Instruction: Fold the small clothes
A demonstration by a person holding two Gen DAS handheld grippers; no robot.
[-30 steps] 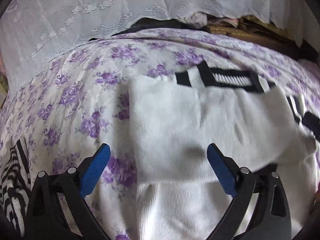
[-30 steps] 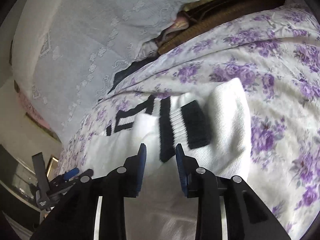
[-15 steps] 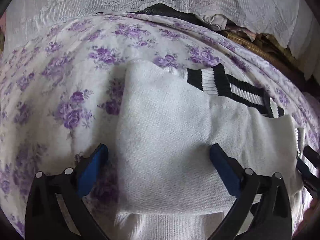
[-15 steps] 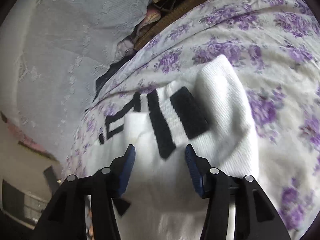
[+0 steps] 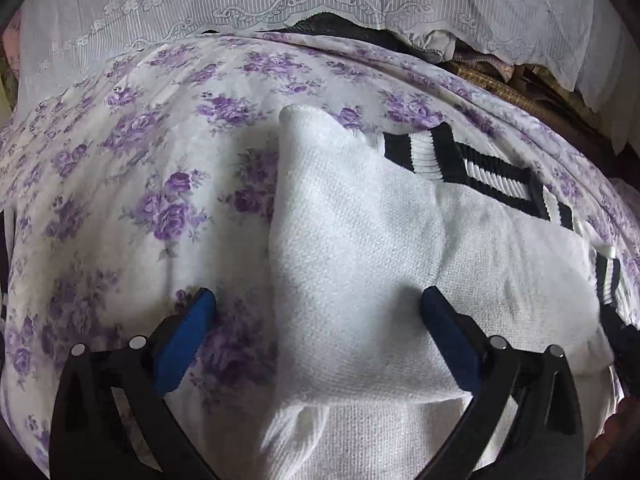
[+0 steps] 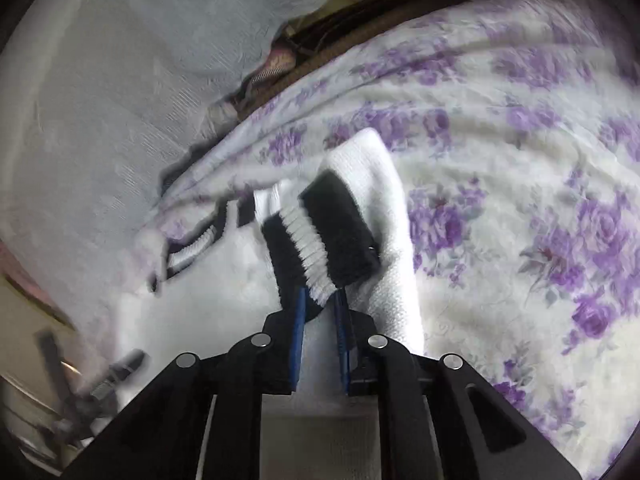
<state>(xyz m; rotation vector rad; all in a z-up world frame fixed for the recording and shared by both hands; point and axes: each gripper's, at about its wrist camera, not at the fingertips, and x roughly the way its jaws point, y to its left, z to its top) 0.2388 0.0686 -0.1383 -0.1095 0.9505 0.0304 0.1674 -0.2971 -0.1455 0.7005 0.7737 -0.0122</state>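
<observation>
My left gripper [image 5: 316,312] hangs with its blue pads spread wide over the folded white sock [image 5: 384,264] (black-striped cuff on the far side), which lies on the purple-flowered sheet [image 5: 132,184].

Count: 1 white knit garment [image 5: 360,248] with black-and-white striped ribbed trim; 1 purple-floral bedsheet [image 5: 120,184]; 1 white lace curtain [image 5: 240,4]; 2 tools, left tool [image 5: 316,320] and right tool [image 6: 320,312], each with 2 blue-padded fingers.

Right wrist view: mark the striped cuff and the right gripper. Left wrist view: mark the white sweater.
striped cuff [image 6: 320,236], right wrist view, on its white ribbed band.
right gripper [image 6: 320,300], right wrist view, midway between its fingertips.
white sweater [image 5: 360,248], left wrist view, on the folded panel.
</observation>
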